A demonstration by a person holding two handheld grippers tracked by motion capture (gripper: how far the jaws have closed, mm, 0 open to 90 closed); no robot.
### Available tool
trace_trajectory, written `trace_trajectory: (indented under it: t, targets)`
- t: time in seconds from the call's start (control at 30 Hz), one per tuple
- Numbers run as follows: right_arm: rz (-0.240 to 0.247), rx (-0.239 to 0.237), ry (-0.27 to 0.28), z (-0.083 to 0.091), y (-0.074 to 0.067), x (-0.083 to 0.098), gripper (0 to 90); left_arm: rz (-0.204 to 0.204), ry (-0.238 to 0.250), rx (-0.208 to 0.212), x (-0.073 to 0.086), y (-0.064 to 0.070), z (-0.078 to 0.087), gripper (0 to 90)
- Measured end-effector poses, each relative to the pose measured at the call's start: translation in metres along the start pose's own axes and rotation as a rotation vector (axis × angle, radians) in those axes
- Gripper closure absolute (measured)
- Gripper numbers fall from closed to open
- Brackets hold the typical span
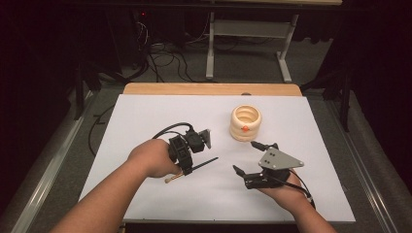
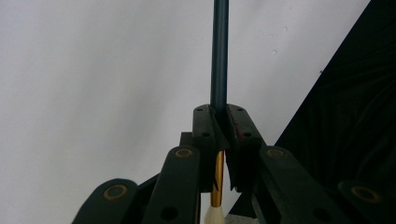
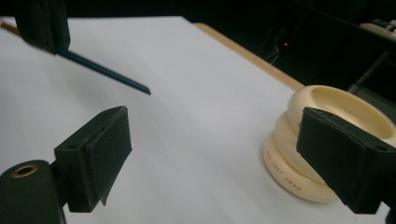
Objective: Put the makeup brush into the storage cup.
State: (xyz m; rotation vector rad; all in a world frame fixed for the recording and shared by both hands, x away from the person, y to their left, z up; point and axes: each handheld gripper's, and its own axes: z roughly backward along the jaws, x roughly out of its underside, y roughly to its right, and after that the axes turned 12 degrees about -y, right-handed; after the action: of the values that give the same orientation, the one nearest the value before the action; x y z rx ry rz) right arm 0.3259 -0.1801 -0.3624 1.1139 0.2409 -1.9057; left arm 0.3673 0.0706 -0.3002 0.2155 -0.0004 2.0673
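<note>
Gripping the brush [image 1: 192, 169] at centre frame, the left tool [image 1: 186, 167] was clamped, right tool [image 1: 246, 156] wide and empty beside the cream holder [image 1: 245, 122]; insertion remained undone.

Dark-handled brush [image 1: 194, 168] (pale bristles) held nearly level.

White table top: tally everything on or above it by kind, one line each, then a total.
Claws: 2, the left claw shut on the brush, the right claw open with nothing between its jaws
Brushes: 1, the brush with a dark handle and pale bristles
Cream ribbed holders: 1, the holder standing on the table
Total: 4
</note>
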Motion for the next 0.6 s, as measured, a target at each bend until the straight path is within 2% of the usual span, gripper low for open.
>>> trace_trajectory:
  t: [0.1, 0.33, 0.6]
  targets:
    - [0.08, 0.017, -0.051, -0.013, -0.005, -0.002, 12.9, -0.018, -0.014, -0.008, -0.002, 0.002, -0.004, 83.3]
    - [0.214, 0.034, -0.119, -0.029, -0.017, -0.001, 15.2, -0.073, -0.064, -0.018, -0.01, 0.008, -0.019, 83.3]
    - [0.264, 0.064, -0.131, -0.035, -0.025, 0.006, 17.0, -0.097, -0.095, -0.005, -0.019, 0.01, -0.026, 83.3]
